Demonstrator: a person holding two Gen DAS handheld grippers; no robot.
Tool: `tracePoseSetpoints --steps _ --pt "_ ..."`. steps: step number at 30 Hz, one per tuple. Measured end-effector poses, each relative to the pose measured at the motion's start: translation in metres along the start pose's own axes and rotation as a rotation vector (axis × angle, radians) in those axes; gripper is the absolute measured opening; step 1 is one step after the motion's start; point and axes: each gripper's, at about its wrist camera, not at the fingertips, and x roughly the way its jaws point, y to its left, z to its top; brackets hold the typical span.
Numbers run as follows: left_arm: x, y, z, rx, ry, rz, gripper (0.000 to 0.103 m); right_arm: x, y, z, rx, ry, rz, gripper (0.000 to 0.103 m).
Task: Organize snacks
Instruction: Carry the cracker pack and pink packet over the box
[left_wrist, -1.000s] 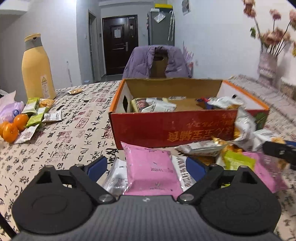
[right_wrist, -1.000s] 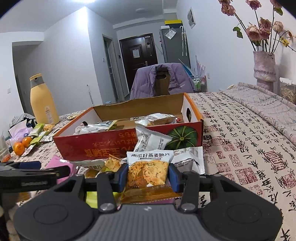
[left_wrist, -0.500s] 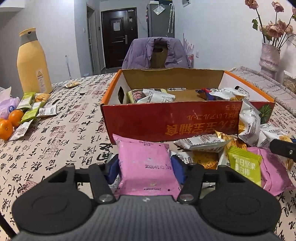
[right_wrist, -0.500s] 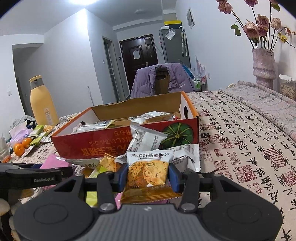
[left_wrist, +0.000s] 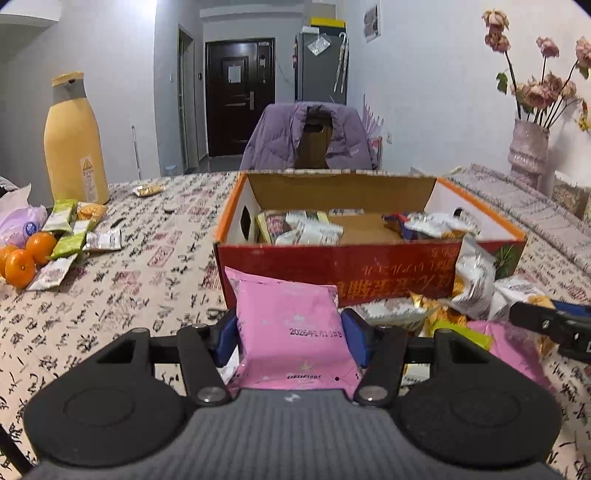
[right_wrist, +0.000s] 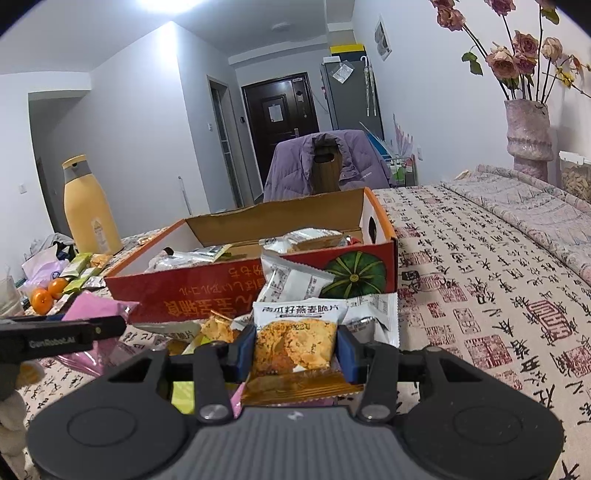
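The left gripper (left_wrist: 288, 334) has its jaws clamped on a pink snack packet (left_wrist: 286, 325), the blue pads pressing its two side edges; they have just been closing, with that packet between them. The right gripper (right_wrist: 293, 347) has its jaws pinched on an orange oat-crisp packet (right_wrist: 295, 341), again by the sides. Both packets sit just in front of the near wall of the open cardboard box (left_wrist: 369, 258), which stands on the counter (left_wrist: 122, 291) and already holds several wrappers.

Around the jaws lies a loose heap of other packets (right_wrist: 295, 280), some leaning on the box wall and some lying under the held ones. To the far left are oranges (left_wrist: 22, 258), a few more snack bars and a tall yellow bottle (left_wrist: 74, 147).

The likely next step is carrying both packets over the wall into the box. The grips are on soft, air-filled pouches, so a packet may buckle and slip out, or pivot and catch the box rim if carried too low. Neighbouring packets overlapping the held ones could be dragged along or knocked off the pile. The two grippers are close together, so crossing paths could make them collide.
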Motion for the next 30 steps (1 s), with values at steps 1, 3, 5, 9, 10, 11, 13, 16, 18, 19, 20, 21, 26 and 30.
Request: tracePoseSetpoints --steps 1,3,5,9,10,11,13,16,18,19,20,21,26,30 --pt "-0.002 0.000 0.002 -0.003 -0.010 -0.004 0.060 0.000 0.001 0.001 -0.003 -0.004 0.002 0.045" --pt "-0.006 0.000 0.007 -0.008 -0.032 -0.011 0.060 0.000 0.002 0.004 -0.008 -0.015 0.005 0.045" --pt "-0.009 -0.001 0.011 -0.011 -0.048 -0.016 0.060 0.000 0.003 0.007 -0.011 -0.024 0.008 0.045" --pt "-0.010 -0.004 0.021 -0.014 -0.074 -0.034 0.060 0.001 0.007 0.017 -0.029 -0.045 0.012 0.045" --pt "-0.009 -0.005 0.023 -0.015 -0.079 -0.037 0.060 0.002 0.008 0.020 -0.034 -0.051 0.013 0.045" --pt "-0.009 -0.006 0.027 -0.016 -0.084 -0.043 0.060 0.002 0.010 0.023 -0.040 -0.057 0.013 0.045" --pt "-0.007 -0.009 0.033 -0.017 -0.093 -0.051 0.060 0.005 0.013 0.030 -0.053 -0.068 0.016 0.045" --pt "-0.003 -0.012 0.043 -0.018 -0.105 -0.061 0.060 0.010 0.018 0.041 -0.071 -0.084 0.019 0.045" --pt "0.001 -0.014 0.050 -0.019 -0.115 -0.066 0.060 0.015 0.022 0.049 -0.083 -0.095 0.023 0.045" --pt "0.003 -0.015 0.054 -0.020 -0.119 -0.068 0.060 0.017 0.023 0.053 -0.089 -0.099 0.024 0.045" --pt "0.005 -0.016 0.057 -0.021 -0.121 -0.069 0.060 0.020 0.025 0.057 -0.094 -0.102 0.026 0.045" --pt "0.008 -0.016 0.061 -0.025 -0.123 -0.071 0.060 0.023 0.027 0.061 -0.100 -0.106 0.028 0.045" --pt "0.021 -0.016 0.077 -0.041 -0.135 -0.071 0.060 0.043 0.036 0.079 -0.131 -0.105 0.037 0.045" --pt "0.036 -0.013 0.090 -0.056 -0.148 -0.066 0.060 0.060 0.041 0.089 -0.155 -0.102 0.038 0.045"
